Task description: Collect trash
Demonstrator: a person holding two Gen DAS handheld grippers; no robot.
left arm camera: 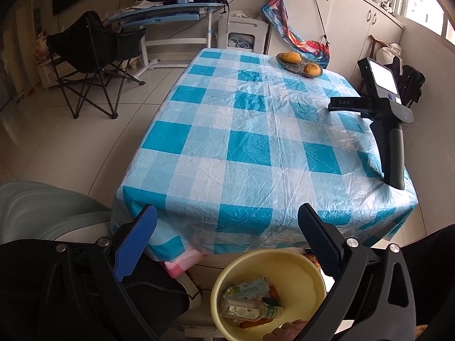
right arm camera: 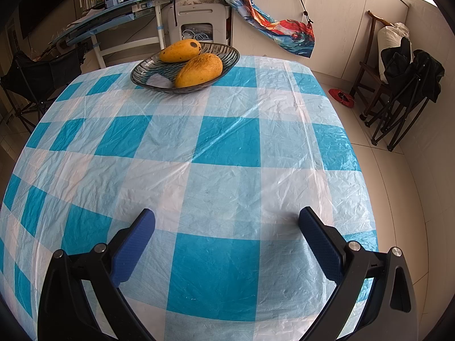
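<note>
Tabletop [right arm camera: 227,142] under a blue-and-white checked plastic cover fills both views, bare apart from a glass dish [right arm camera: 186,69] at the far end with two mangoes [right arm camera: 199,69] in it. My right claw [right arm camera: 227,221] sits over the near half of the tabletop, fingers [right arm camera: 133,244] spread wide, nothing between them; in the left wrist view the right claw [left arm camera: 344,104] shows standing by the tabletop's right edge, handle down. My left claw [left arm camera: 227,213] is held off the near edge of the tabletop, above a yellow bin [left arm camera: 301,284] on the floor, also spread wide and empty. The trash is in the bin: a green-and-white carton [left arm camera: 247,285], a plastic bottle [left arm camera: 250,311] with a green label lying on its side, and some orange scraps under them that I can't identify. A hand [left arm camera: 287,331] shows at the bin's near rim. Black folding chair [left arm camera: 93,65] well off to the left, floor is pale tile.
</note>
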